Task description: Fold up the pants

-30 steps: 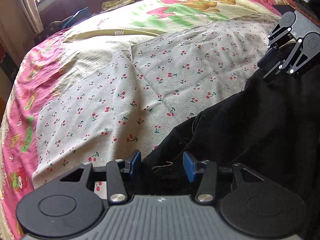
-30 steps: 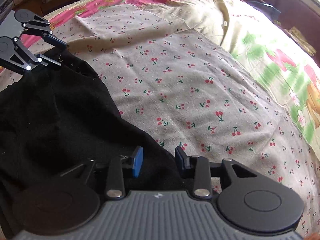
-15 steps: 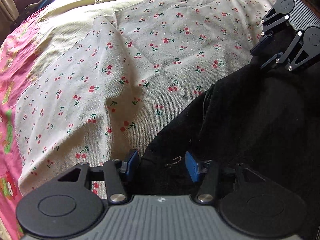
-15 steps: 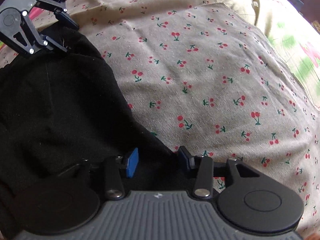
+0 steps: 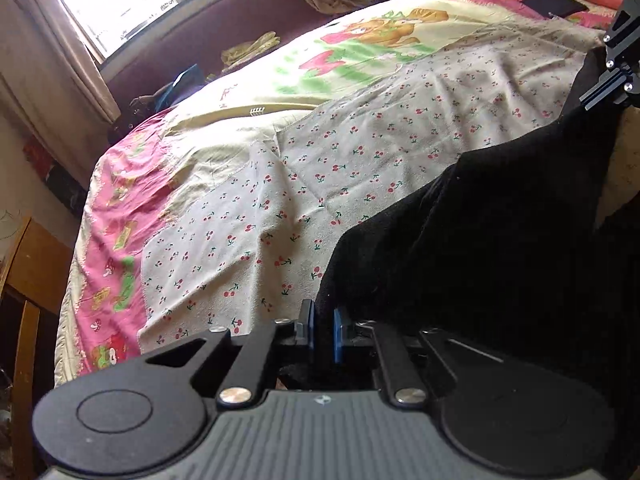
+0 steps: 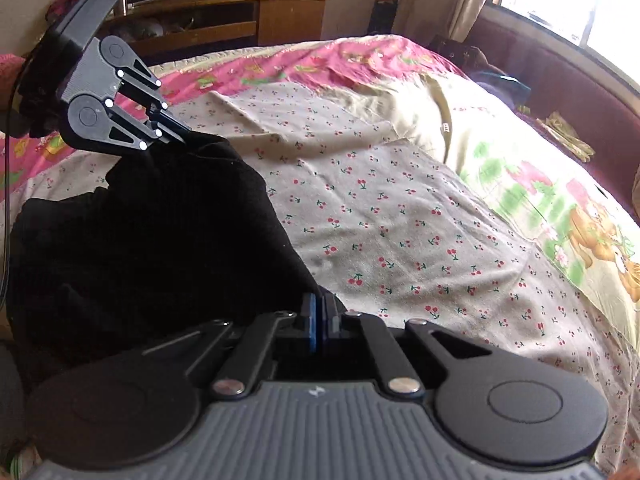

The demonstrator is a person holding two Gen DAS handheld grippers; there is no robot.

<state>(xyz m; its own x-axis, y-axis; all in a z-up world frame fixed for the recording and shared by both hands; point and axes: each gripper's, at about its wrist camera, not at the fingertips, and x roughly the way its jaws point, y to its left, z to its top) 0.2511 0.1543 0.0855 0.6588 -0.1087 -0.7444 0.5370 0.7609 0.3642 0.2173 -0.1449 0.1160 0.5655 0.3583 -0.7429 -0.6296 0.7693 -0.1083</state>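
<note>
I have both grippers clenched on the black pants [image 5: 500, 248]: the left gripper [image 5: 322, 334] and right gripper [image 6: 319, 326] each pinch an edge, lifting it off the bed [image 6: 400, 208]. I should raise both evenly, keeping the span taut. The cloth is thick, soft knit, sagging heavily over the thin, wrinkled cherry-print sheet [image 5: 360, 152].

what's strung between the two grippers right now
The black pants, pinched at an edge by the left gripper and right gripper; clearest in the right wrist view.

Daylight floods through the window [image 5: 120, 4], blown out white; the bed [image 5: 360, 92] glares, edges bend, slight blur.
</note>
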